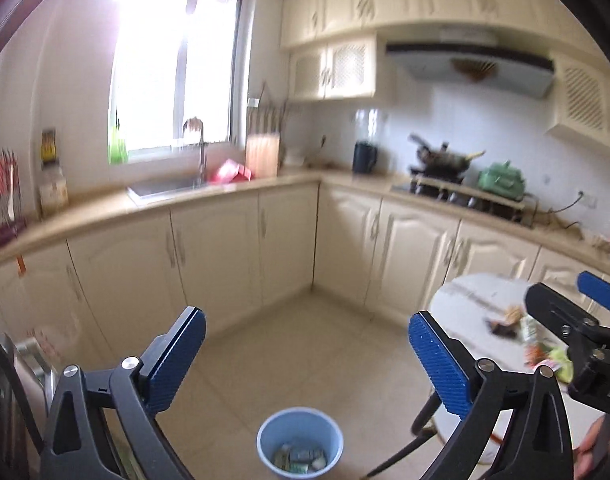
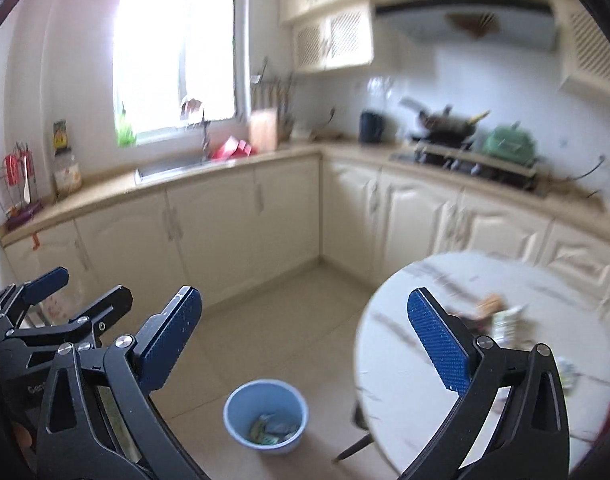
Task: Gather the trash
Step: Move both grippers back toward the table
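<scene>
A light blue bin stands on the tiled floor with several wrappers in it; it also shows in the right wrist view. A round white marble table holds scattered trash: a dark wrapper, a white packet and brownish scraps. The trash pile also shows in the left wrist view. My left gripper is open and empty, held above the bin. My right gripper is open and empty, its right finger over the table's left part. The right gripper also shows in the left wrist view.
Cream kitchen cabinets run along the back and right walls under a beige counter with a sink, a stove with a wok and a green kettle. Dark table legs reach toward the bin.
</scene>
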The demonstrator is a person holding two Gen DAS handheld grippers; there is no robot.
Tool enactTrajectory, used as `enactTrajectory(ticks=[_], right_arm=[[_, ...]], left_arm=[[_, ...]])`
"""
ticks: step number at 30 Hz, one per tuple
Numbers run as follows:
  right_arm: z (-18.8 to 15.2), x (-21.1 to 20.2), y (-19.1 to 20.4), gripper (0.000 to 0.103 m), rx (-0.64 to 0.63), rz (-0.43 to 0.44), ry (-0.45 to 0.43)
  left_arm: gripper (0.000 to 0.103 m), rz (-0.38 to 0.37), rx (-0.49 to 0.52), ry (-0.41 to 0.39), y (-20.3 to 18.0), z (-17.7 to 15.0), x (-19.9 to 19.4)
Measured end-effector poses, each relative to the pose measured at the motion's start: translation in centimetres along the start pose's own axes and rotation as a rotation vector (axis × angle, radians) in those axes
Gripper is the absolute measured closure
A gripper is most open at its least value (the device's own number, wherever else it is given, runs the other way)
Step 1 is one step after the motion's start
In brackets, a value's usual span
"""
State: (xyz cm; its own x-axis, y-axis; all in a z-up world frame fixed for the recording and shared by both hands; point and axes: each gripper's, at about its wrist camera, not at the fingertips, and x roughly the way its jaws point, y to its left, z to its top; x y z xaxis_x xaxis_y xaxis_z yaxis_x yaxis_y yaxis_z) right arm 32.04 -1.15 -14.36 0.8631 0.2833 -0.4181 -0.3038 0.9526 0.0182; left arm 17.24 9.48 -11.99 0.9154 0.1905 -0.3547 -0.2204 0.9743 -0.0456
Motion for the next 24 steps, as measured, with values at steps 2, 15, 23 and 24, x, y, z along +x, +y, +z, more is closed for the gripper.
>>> enactTrajectory(ticks=[2,15,23,24], right_arm=[[0.3,-4.1,-1.0,0.0,0.005,-0.042,-0.058],[-0.3,-18.3,-4.2,0.0,0.053,-0.215,-0.212],[-0.3,-20.5,-5.9,0.0,0.065,-0.244,-0.244],[-0.3,-20.6,-5.9,0.0,0.066,-0.246,-0.244]], left_arm=[[0.001,-0.017,0.014,-0.053,-1.5,-0.9,-2.4],[0.001,-0.14,0.069,-0.255,-0.4,-12.4,-15.5],[0.001,-0.156,0.079,-0.266,-1.7,-14.8,-17.4],[0.001,-0.157,0.081,-0.265,-1.9,-14.6,-17.5]])
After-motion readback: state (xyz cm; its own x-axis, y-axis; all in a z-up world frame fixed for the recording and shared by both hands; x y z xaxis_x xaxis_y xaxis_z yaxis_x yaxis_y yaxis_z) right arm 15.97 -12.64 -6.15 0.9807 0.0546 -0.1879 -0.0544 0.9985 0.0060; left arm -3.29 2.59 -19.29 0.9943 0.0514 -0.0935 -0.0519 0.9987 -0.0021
